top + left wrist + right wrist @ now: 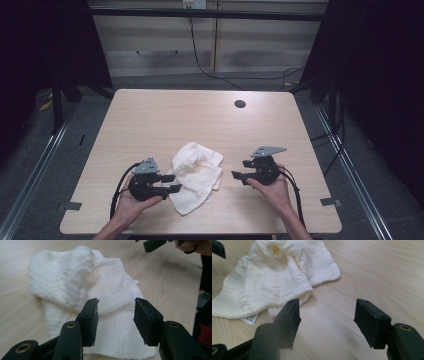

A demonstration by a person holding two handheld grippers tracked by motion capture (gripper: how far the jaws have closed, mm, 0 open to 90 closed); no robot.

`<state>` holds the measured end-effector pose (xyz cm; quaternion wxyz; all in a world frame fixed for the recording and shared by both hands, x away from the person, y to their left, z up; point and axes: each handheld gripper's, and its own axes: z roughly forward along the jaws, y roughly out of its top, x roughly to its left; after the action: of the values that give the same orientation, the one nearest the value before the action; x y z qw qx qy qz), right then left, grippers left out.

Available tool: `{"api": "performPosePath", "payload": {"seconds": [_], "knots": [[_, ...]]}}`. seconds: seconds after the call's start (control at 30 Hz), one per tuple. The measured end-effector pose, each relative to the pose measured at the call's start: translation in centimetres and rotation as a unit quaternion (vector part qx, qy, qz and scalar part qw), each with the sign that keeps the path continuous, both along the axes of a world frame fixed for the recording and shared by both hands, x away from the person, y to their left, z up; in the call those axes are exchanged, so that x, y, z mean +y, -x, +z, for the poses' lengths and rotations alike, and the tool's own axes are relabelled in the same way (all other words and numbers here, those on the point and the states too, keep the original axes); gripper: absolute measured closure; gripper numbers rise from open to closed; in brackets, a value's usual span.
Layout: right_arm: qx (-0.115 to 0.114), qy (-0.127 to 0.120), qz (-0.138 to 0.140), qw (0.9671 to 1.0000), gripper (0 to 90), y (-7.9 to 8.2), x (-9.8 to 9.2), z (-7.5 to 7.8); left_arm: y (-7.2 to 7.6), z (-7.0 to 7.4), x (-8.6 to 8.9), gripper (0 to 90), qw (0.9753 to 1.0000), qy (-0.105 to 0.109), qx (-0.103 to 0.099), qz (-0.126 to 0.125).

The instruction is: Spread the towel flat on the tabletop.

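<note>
a crumpled white cloth of soft, ribbed gauze-like weave (196,176) lay bunched on the pale wood-grain tabletop (200,115), toward the near edge and between the two hands. its folds rose into a loose hump with a hollow near the top, and its hemmed edges curved outward. in the right gripper view a small printed label (249,319) poked out from under the cloth's lower edge; its print was too small to read. the left gripper (172,183), black hard plastic with a grey three-cornered plate on top, sat in the person's left hand (131,204) with its tips at the cloth's near-left edge; in the left gripper view its jaws stood apart with nothing between them, the cloth spread just beyond, and whether they touched the fabric could not be told. the right gripper (236,175), of the same make, sat in the right hand (272,191) a little clear of the cloth's right side over bare wood, its jaws likewise spread wide and holding nothing. the flat pads (292,315) looked matte and slightly scuffed. both forearms were cut off by the bottom of the high view. a round dark grommet hole (240,104) sat near the table's far edge. around the table lay grey carpet (45,165), a black cable (210,70) trailing down a pale panelled wall (260,45), and dark curtains (390,75) on either side.
</note>
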<state>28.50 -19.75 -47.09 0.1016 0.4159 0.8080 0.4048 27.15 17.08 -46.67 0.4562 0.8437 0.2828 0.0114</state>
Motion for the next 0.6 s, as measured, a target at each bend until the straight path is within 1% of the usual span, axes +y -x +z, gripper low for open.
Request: {"api": "performPosePath", "payload": {"seconds": [0.03,0.07,0.1,0.13,0.17,0.2,0.23,0.27,0.3,0.33,0.37,0.4,0.43,0.47,0.5,0.53,0.57,0.6], "knots": [[0.001,-0.003,-0.005,1.0000,37.0,0.1,-0.3,-0.3,0.3,-0.3,-0.1,54.4,1.0000,0.002,0.002,-0.004],[0.003,-0.010,-0.009,0.9999,37.0,0.1,-0.6,-0.5,0.7,-0.7,-0.3,54.4,0.9999,-0.004,0.006,-0.009],[0.003,-0.014,-0.012,0.9998,36.8,0.1,-0.8,-0.6,1.0,-0.9,-0.4,54.4,0.9996,-0.016,0.003,-0.022],[0.005,-0.016,-0.014,0.9998,36.8,0.1,-0.9,-0.5,1.2,-1.2,-0.5,54.4,0.9993,-0.020,0.002,-0.032],[0.000,-0.021,-0.012,0.9997,36.7,0.0,-1.0,-0.4,1.5,-1.4,-0.5,54.5,0.9990,-0.025,0.006,-0.036],[0.001,-0.031,-0.013,0.9994,36.7,0.1,-1.0,-0.3,1.7,-1.7,-0.6,55.5,0.9986,-0.030,0.008,-0.043],[-0.002,-0.034,-0.014,0.9993,36.6,0.1,-1.0,-0.2,1.9,-1.9,-0.7,58.7,0.9980,-0.038,0.008,-0.049],[-0.004,-0.030,-0.013,0.9995,36.5,0.2,-1.0,-0.2,2.2,-2.0,-0.8,59.6,0.9976,-0.044,0.011,-0.052],[-0.006,-0.025,-0.012,0.9996,36.4,0.2,-0.9,-0.2,2.3,-2.1,-0.8,59.7,0.9975,-0.036,0.016,-0.058],[-0.004,-0.023,-0.013,0.9996,36.2,0.2,-0.9,-0.3,2.5,-2.2,-0.8,60.2,0.9974,-0.037,0.021,-0.058],[-0.004,-0.023,-0.011,0.9997,36.1,0.1,-0.8,-0.4,2.7,-2.2,-0.9,60.3,0.9970,-0.041,0.018,-0.063],[-0.001,-0.023,-0.012,0.9997,36.1,0.1,-0.8,-0.4,3.0,-2.3,-1.0,60.2,0.9968,-0.039,0.016,-0.067],[-0.001,-0.028,-0.010,0.9995,36.1,0.0,-0.8,-0.5,3.2,-2.3,-1.0,59.2,0.9965,-0.044,0.016,-0.069],[0.002,-0.034,-0.011,0.9993,36.2,0.0,-0.9,-0.5,3.4,-2.3,-1.1,58.8,0.9958,-0.047,0.015,-0.078],[-0.001,-0.032,-0.013,0.9994,36.3,0.0,-0.9,-0.5,3.5,-2.3,-1.2,58.8,0.9953,-0.049,0.013,-0.083],[-0.003,-0.028,-0.014,0.9995,36.2,0.0,-0.9,-0.5,3.5,-2.3,-1.2,58.9,0.9946,-0.049,0.016,-0.090],[0.001,-0.029,-0.016,0.9994,36.0,0.0,-1.0,-0.5,3.6,-2.3,-1.3,62.1,0.9937,-0.050,0.018,-0.099],[0.000,-0.031,-0.015,0.9994,35.8,0.0,-1.1,-0.5,3.7,-2.3,-1.4,64.2,0.9930,-0.051,0.016,-0.105]]}}
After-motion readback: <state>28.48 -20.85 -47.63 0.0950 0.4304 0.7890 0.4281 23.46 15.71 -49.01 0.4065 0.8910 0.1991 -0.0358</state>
